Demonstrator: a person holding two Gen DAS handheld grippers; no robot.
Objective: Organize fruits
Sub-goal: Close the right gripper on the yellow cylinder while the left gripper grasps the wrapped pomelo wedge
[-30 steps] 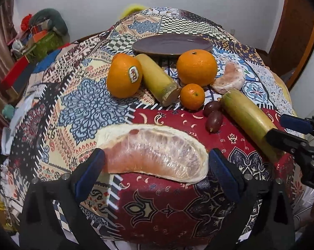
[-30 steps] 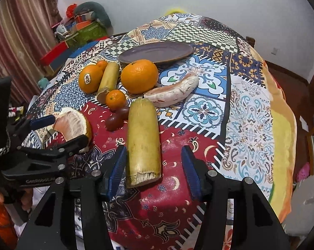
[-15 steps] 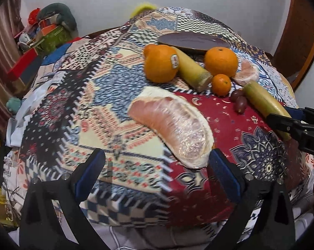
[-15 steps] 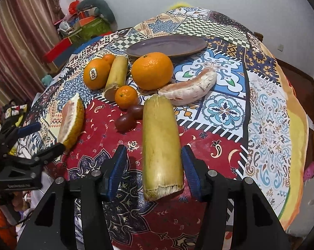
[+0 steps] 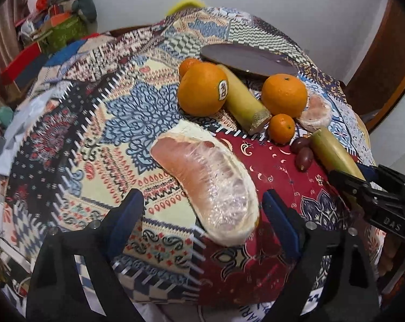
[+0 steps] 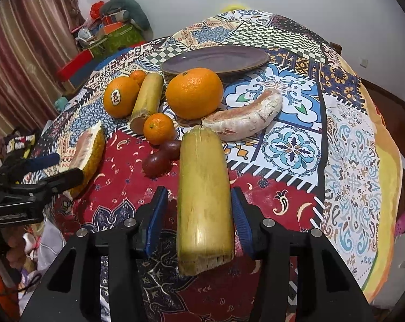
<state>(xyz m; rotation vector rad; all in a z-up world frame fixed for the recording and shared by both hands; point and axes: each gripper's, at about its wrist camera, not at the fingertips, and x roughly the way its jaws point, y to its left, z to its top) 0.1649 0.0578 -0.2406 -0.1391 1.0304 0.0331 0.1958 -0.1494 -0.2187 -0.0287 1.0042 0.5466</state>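
A large pink pomelo wedge (image 5: 207, 185) lies on the patterned tablecloth; its near end sits between the fingers of my open left gripper (image 5: 202, 220), untouched. It also shows in the right wrist view (image 6: 88, 153). A yellow sugarcane piece (image 6: 203, 196) lies between the fingers of my open right gripper (image 6: 198, 221), with small gaps either side. Behind are a stickered orange (image 6: 121, 96), a big orange (image 6: 194, 92), a small mandarin (image 6: 158, 128), two dark dates (image 6: 162, 155), a second cane piece (image 6: 148, 96), a second pomelo wedge (image 6: 245, 119) and a purple plate (image 6: 215, 59).
The round table drops away at its near and right edges. Boxes and clutter (image 6: 108, 35) stand at the back left by a curtain (image 6: 22, 48). A wooden door frame (image 5: 385, 61) is at the right.
Both grippers have moved forward over their items. The left view swung so the pomelo wedge now lies diagonally between its fingers. The cane piece now reaches deeper between the right fingers.
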